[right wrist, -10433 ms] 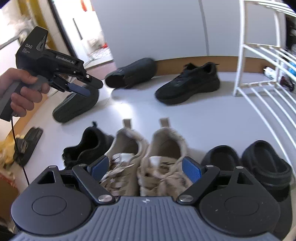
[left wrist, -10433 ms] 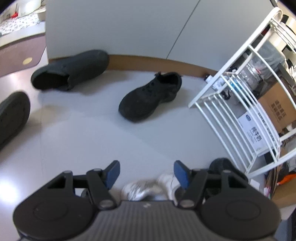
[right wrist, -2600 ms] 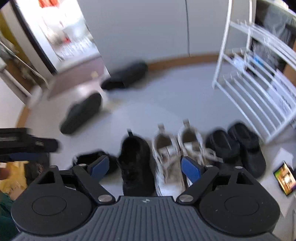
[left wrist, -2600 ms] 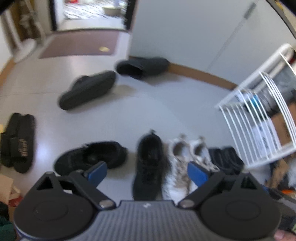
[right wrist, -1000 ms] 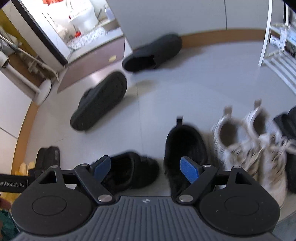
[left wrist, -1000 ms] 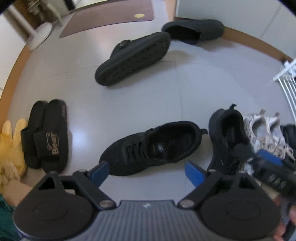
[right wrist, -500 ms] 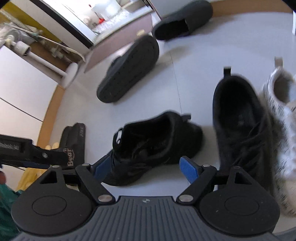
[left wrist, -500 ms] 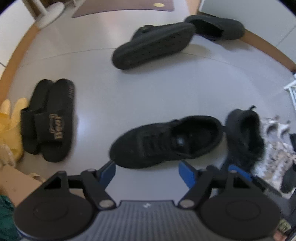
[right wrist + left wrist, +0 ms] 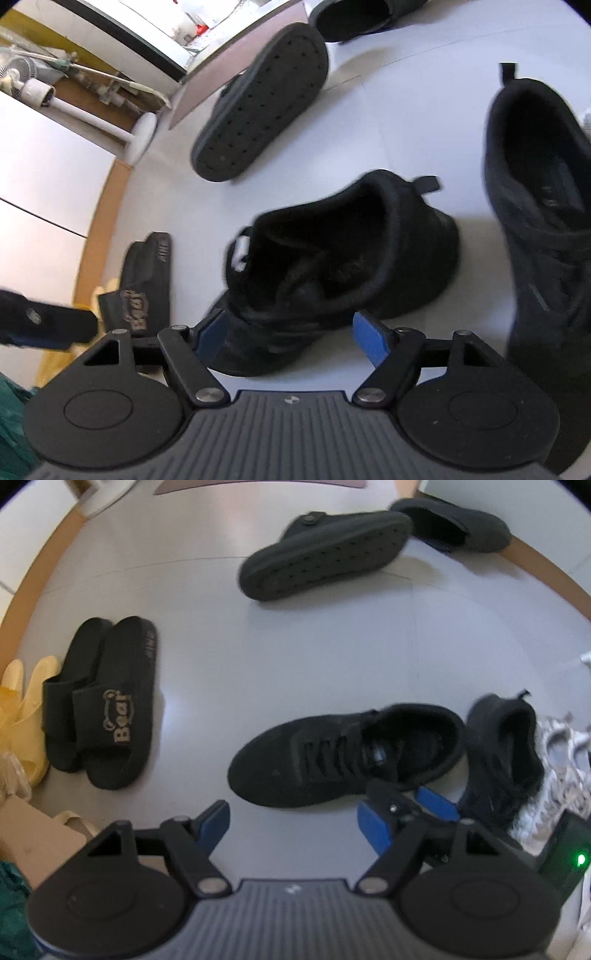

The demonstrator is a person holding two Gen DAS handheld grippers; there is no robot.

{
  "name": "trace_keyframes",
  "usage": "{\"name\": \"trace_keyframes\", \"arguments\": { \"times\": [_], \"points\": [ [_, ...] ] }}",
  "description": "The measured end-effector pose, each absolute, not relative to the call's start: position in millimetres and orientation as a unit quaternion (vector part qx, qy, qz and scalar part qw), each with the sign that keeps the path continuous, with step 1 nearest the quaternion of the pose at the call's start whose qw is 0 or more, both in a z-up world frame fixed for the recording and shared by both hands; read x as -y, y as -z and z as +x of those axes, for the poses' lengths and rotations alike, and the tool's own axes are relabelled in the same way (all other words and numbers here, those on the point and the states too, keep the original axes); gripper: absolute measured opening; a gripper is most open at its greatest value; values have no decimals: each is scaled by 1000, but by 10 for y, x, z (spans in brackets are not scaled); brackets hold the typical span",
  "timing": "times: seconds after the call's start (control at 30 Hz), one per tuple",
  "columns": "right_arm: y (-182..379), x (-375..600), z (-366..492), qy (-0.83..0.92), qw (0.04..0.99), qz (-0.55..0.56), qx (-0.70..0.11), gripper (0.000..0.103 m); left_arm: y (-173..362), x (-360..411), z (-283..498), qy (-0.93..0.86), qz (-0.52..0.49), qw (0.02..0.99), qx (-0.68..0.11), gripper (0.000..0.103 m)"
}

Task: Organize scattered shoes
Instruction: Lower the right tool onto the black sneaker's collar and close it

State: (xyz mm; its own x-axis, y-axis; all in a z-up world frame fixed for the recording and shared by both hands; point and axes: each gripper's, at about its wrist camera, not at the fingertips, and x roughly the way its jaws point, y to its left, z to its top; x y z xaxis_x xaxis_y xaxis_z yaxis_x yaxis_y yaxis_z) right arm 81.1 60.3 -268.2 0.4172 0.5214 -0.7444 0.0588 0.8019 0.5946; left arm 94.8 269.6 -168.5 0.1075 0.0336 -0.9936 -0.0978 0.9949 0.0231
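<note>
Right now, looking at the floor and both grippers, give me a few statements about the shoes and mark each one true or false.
1. The black sneaker lies crosswise between the right gripper fingers. True; its jaws are closing, pads not pressing yet.
2. The dark clog stands upright on its sole. False: it is tipped over, dotted sole showing.
3. The black slides sit together as a pair. True.
4. The left gripper holds a white sneaker. False: its open jaws hold nothing.
5. A second black sneaker lies beside the white sneakers. True.
</note>
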Motion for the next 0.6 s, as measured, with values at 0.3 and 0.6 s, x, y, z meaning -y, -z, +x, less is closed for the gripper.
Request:
{"name": "trace_keyframes", "arguments": {
  "times": [0.3, 0.6],
  "points": [
    [2853, -685, 963, -116, 779, 252, -562, 80, 1595, -2704, 963, -30, -38, 753, -657, 81],
    [2870, -587, 1025, -121, 782, 245, -560, 12, 1561, -2736, 941, -21, -52, 751, -658, 79]
  ]
}}
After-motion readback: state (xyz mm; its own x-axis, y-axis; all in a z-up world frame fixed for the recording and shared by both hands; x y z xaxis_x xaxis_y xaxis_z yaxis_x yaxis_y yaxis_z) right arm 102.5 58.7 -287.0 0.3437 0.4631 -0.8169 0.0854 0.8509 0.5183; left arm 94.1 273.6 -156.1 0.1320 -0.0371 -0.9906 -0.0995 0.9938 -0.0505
